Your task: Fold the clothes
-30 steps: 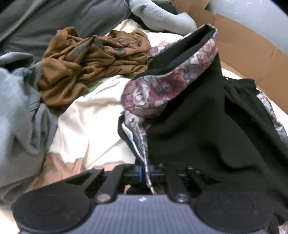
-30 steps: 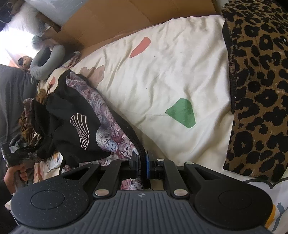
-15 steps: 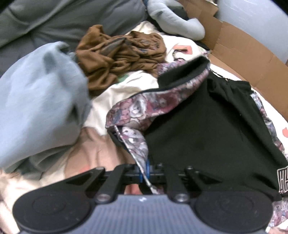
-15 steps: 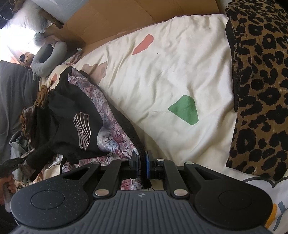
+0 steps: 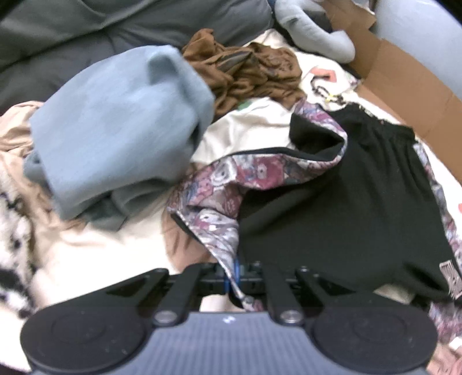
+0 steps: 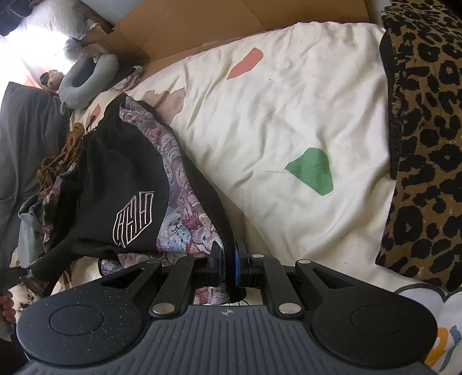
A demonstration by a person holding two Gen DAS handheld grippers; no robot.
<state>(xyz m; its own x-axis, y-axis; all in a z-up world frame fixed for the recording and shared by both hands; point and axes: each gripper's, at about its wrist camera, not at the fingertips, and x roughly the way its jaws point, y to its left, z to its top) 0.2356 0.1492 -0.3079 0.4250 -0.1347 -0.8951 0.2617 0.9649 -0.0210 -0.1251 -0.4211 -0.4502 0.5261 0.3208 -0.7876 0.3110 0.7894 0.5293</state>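
Two grippers each clamp an edge of one garment, black shorts (image 5: 332,207) with floral-patterned side panels, spread on a cream sheet (image 6: 274,115).

Left gripper (image 5: 234,277): jaws closed on a floral hem corner; the fabric passes between the blue-edged pads and hangs below them. From this view the shorts extend forward and right, with one black leg opening turned up near the middle.

Right gripper (image 6: 228,264): jaws closed on the black ribbed edge of the shorts, which runs up and left from the pads.

Markings: an outlined, pale pink logo (image 6: 132,219) of four block letters sits on the black panel. It appears sideways in the right wrist view and its letters cannot be read with certainty. The same logo shows only partly at the right edge of the left wrist view.

Surroundings: a blue-grey garment (image 5: 115,132) lies just left of the shorts, a brown garment (image 5: 254,72) behind it. A leopard-print fabric (image 6: 427,144) covers the sheet's right side. Cardboard (image 6: 231,26) borders the far edge. A grey neck pillow (image 6: 89,78) lies near the cardboard.
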